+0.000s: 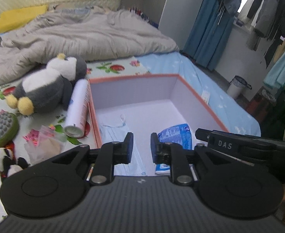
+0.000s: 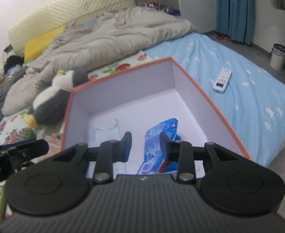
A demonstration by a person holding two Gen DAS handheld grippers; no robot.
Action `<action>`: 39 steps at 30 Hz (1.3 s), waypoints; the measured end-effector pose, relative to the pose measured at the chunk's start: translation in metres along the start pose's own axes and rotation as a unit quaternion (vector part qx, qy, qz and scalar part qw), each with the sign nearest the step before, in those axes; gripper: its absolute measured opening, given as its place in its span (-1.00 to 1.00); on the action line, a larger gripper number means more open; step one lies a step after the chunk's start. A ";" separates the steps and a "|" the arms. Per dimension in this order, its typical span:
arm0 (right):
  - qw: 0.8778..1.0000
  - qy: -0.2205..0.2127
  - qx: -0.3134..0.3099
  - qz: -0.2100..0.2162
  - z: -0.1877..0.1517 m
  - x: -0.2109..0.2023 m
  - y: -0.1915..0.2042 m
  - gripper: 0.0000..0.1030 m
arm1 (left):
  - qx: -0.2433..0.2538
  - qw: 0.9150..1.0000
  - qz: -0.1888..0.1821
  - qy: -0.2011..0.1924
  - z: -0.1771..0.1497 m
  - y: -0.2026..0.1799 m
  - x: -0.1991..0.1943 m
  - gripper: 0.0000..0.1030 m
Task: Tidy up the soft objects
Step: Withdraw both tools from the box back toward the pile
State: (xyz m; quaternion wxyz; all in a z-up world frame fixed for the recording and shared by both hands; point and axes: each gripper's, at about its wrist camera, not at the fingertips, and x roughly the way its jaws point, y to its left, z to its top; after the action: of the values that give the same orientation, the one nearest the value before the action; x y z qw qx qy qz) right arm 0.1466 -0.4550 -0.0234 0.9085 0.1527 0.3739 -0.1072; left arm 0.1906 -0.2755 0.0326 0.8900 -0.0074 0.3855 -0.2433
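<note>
There is one open box (image 1: 200,104) with an orange rim, and inside it lie two things: one pale blue face mask (image 1: 121,136) at 9 o'clock and one blue packet (image 1: 178,136) at 3 o'clock. Outside the box, at 9 o'clock, I count two plush toys, one penguin (image 1: 49,85) and one panda (image 1: 8,160), one spray can (image 1: 78,108) and one green brush (image 1: 3,129). On the blue sheet at 2 o'clock lies one white remote control (image 2: 222,80), and one waste bin (image 2: 278,56) stands on the floor.

Box (image 2: 216,114) orange rim, white inside; penguin (image 1: 45,89) grey-white; bedsheet (image 2: 249,89) light blue.
</note>
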 end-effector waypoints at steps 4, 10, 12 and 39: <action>1.000 -0.017 -0.008 0.009 -0.001 -0.028 0.010 -0.31 | 0.002 1.000 0.005 -0.021 -0.005 0.002 -0.035 -0.56; 0.999 -0.039 -0.022 0.030 -0.010 -0.070 0.029 -0.31 | 0.002 0.999 0.008 -0.047 -0.019 0.007 -0.085 -0.56; 0.998 -0.047 -0.029 0.039 -0.014 -0.083 0.036 -0.31 | 0.003 0.998 0.013 -0.056 -0.025 0.010 -0.102 -0.56; 0.983 -0.048 -0.115 0.136 -0.112 -0.120 0.149 -0.31 | -0.078 0.991 0.078 -0.082 -0.132 0.128 -0.189 -0.56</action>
State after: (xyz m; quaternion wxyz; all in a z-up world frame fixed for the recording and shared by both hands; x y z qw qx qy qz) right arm 0.0364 -0.2668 0.0163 0.9430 0.0910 0.3156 0.0537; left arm 0.0436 -0.0564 0.0428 0.9315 -0.0665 0.3287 -0.1412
